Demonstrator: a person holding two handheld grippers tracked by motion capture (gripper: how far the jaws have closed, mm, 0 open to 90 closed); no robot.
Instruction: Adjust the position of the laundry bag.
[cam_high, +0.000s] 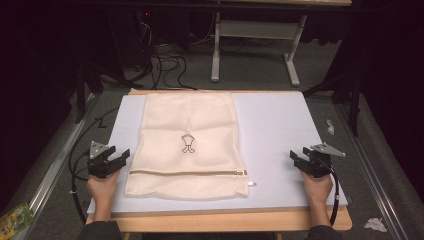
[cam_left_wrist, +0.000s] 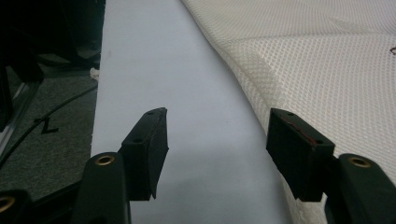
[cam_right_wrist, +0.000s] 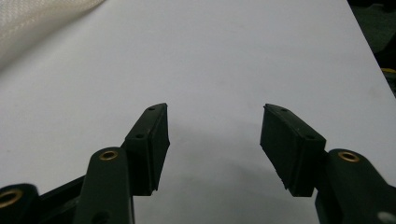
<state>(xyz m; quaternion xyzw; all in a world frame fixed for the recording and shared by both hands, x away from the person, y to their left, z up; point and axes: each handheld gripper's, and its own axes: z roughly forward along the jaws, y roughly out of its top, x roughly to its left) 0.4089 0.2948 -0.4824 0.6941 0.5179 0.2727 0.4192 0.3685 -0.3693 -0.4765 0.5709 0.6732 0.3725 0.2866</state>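
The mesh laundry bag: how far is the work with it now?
Done: the mesh laundry bag lies flat on the white mat, zipper closed. In hand: nothing; the left gripper and right gripper rest open beside it. Left: any handling of the bag.

The high view looks forward and down from above the near edge of the table (cam_high: 280, 130), far enough to take in its whole surface. The left gripper view sits low and close over the left edge, facing along the bag's (cam_left_wrist: 327, 70) side. The right gripper view hovers close over the right part, facing away; both share the bag (cam_right_wrist: 32, 18) with the high view.
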